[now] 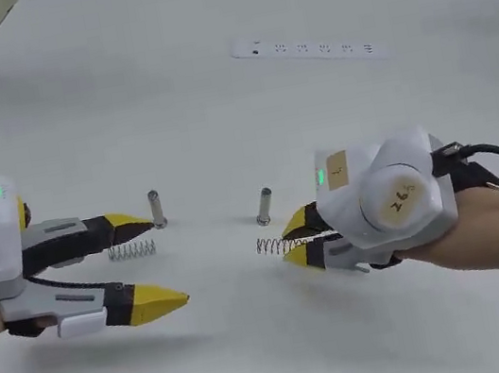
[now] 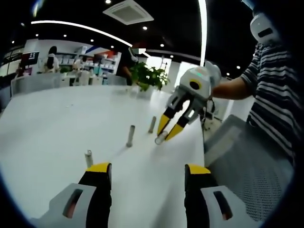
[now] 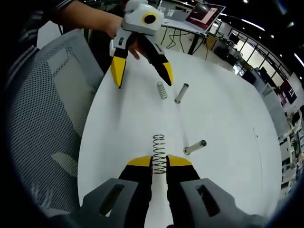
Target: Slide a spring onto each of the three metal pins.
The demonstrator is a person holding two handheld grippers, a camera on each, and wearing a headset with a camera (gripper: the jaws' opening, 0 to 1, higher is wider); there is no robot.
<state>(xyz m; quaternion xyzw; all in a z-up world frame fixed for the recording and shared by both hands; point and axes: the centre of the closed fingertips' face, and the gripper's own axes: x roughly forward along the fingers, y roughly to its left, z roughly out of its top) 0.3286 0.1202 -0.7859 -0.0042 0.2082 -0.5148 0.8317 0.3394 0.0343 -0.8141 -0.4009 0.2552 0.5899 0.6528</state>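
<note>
My right gripper (image 1: 299, 241) is shut on a thin wire spring (image 1: 274, 246), which pokes out leftward just over the white table; in the right gripper view the spring (image 3: 159, 151) stands between the closed tips (image 3: 159, 164). Two metal pins stand upright: one (image 1: 264, 206) just beyond the held spring, one (image 1: 156, 209) by the upper jaw of my left gripper (image 1: 152, 262), which is open with nothing in it. A loose spring (image 1: 132, 251) lies between the left jaws. The left gripper view (image 2: 148, 170) shows three pins (image 2: 89, 158) (image 2: 130, 136) (image 2: 152, 124) in a row.
A white power strip (image 1: 308, 47) lies at the far side of the table (image 1: 119, 93). A grey mesh chair (image 3: 52, 95) stands at the table's near edge, by a person in a striped shirt (image 2: 270, 95).
</note>
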